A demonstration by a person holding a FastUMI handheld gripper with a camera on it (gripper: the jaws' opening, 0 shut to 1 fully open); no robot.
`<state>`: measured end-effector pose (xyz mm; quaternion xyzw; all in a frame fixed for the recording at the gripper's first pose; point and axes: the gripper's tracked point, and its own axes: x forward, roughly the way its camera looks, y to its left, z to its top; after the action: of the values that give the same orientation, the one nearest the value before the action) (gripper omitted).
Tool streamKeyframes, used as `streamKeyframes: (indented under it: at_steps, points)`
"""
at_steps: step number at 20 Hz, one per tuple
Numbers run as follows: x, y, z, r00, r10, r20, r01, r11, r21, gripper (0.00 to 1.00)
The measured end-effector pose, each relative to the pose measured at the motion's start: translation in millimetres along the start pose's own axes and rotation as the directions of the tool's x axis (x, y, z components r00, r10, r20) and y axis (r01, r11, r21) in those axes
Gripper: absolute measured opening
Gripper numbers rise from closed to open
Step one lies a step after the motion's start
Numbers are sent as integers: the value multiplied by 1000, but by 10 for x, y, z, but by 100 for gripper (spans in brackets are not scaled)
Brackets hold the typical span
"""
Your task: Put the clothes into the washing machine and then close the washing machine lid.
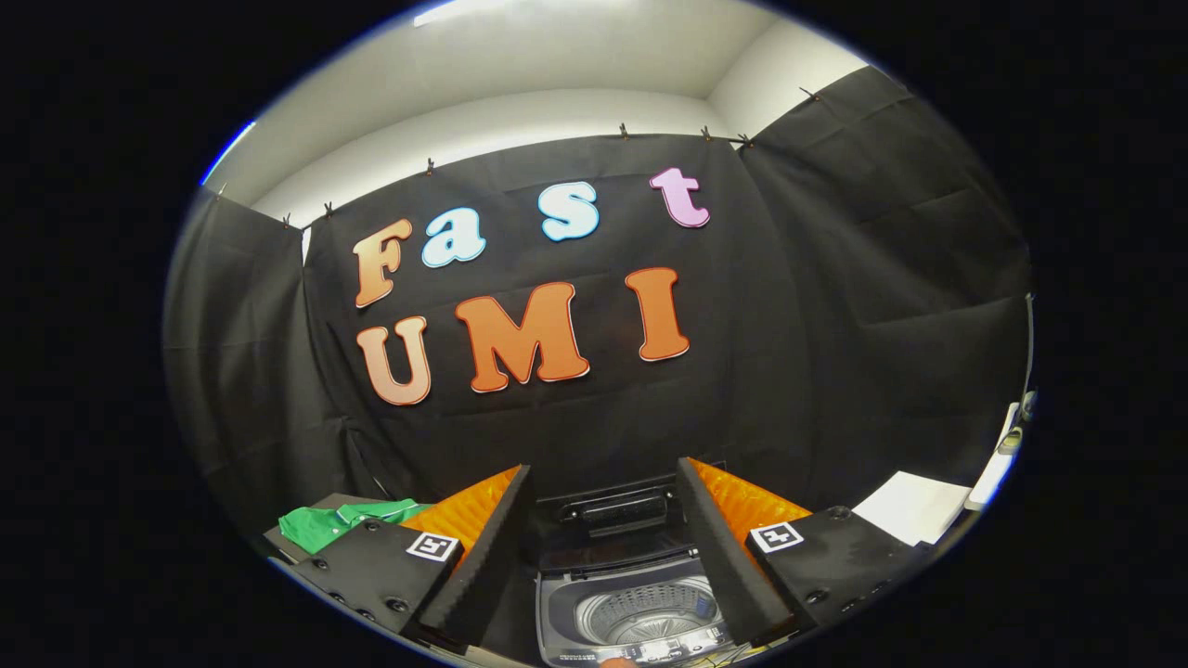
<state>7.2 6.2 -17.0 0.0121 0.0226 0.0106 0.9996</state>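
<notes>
The jaws (603, 478) are standing wide open and are holding nothing; the two fingers (483, 557) are spreading apart, and between them the washing machine (631, 612) is showing from above; its lid (617, 510) is standing raised at the back, dark and hard to make out against the black cloth wall (835, 325) behind it; the steel drum (650, 612) is lying open below, between the lower parts of the fingers, and it is cut off at its near side, so I cannot tell if anything is lying deep inside; only ribbed metal is showing there; a strip of controls (650, 649) is running along the near rim of the machine, too small to read; the green clothes (339, 521) are lying to the left, beyond the left finger and partly hidden behind the body of the gripper; they are resting on a dark surface (278, 540) whose kind I cannot tell, apart from the machine; to the right, beyond the right finger, a white sheet (914, 506) is lying flat on something that is cut off.
</notes>
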Motion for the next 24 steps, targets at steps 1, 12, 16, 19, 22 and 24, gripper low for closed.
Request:
streamKeyframes:
  at_steps: [1, 12, 16, 19, 22, 24]
  points:
    - [14, -4, 3, 1000, -2, 2, 2, 1000, -3, 98]
    - [69, 296, -1, 1000, 27, 1, -27, 1000, 1, 98]
    - [129, 792, -95, 995, 90, -30, -90, 996, -13, 98]
    - [178, 1266, -149, 989, 145, -40, -146, 989, -32, 98]
    - [197, 1742, -297, 975, 211, -72, -212, 977, -17, 98]
    - [213, 2042, -451, 960, 256, -110, -258, 966, 3, 98]
